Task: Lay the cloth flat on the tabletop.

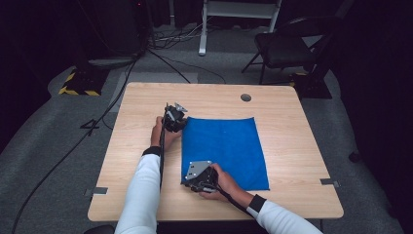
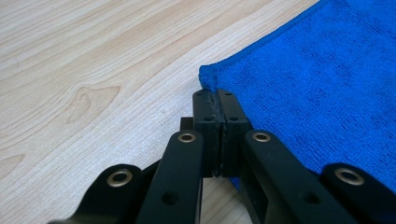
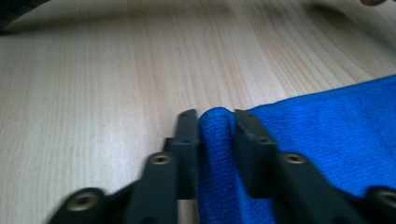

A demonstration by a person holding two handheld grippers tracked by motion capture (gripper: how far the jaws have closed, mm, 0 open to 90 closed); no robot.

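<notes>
Nearest the person, the right gripper sits low at the near left corner of the blue towel, its jaws pinching a raised fold of it. Farther along the same edge, the left gripper is clenched tight on the far left corner. The towel lies flat on the wooden table; beyond stands a black chair.
</notes>
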